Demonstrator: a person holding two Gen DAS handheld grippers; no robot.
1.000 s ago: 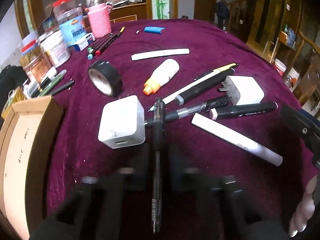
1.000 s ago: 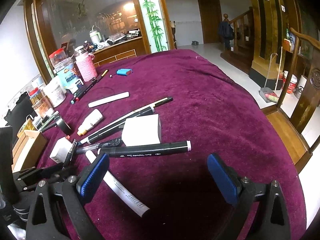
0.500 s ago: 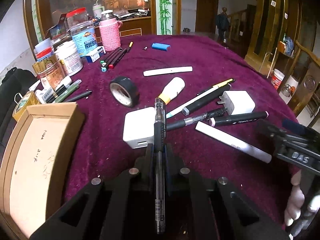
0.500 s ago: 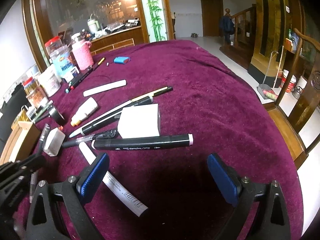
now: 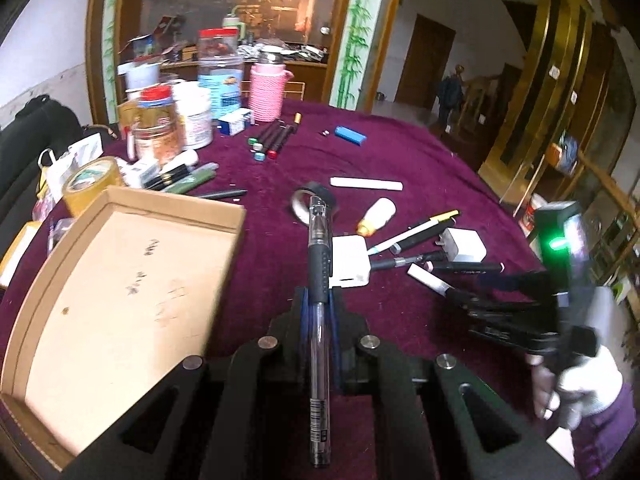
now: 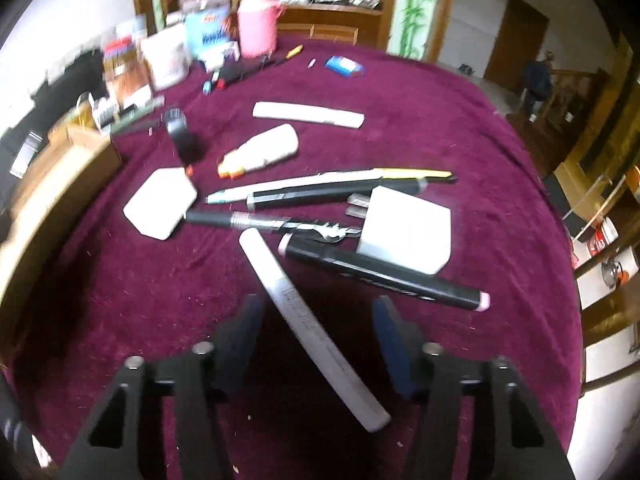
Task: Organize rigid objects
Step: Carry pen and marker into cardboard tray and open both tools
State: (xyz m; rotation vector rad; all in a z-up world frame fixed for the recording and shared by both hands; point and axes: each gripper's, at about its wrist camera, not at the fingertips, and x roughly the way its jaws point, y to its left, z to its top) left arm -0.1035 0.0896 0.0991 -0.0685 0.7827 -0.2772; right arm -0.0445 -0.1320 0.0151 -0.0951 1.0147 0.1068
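Gel pen (image 5: 319, 280): clamped lengthwise between the jaws of the left gripper (image 5: 318, 300), tip pointing away, lifted above the purple tablecloth (image 5: 420, 160).
Left gripper: clenched on the gel pen, just right of the cardboard box (image 5: 120, 300).
Cardboard box: open-topped, at the table's left edge, inside bare with handwriting.
Right gripper (image 6: 320, 328): released, its blue-padded jaws apart on either side of the white marker (image 6: 312, 328), which lies slantwise on the cloth between them; whether the pads touch it, I cannot tell.
Black marker (image 6: 384, 274): just right of the white marker, pink-capped ends, touching the white charger (image 6: 404, 232).
Second white charger (image 6: 160, 204): left of the pile, beside a black pen (image 6: 256, 222).
Farther: glue bottle (image 6: 260, 152), black tape roll (image 6: 182, 136), white bar (image 6: 308, 114), blue lighter (image 6: 344, 66).
Back left: jars and a pink-sleeved flask (image 5: 266, 92).
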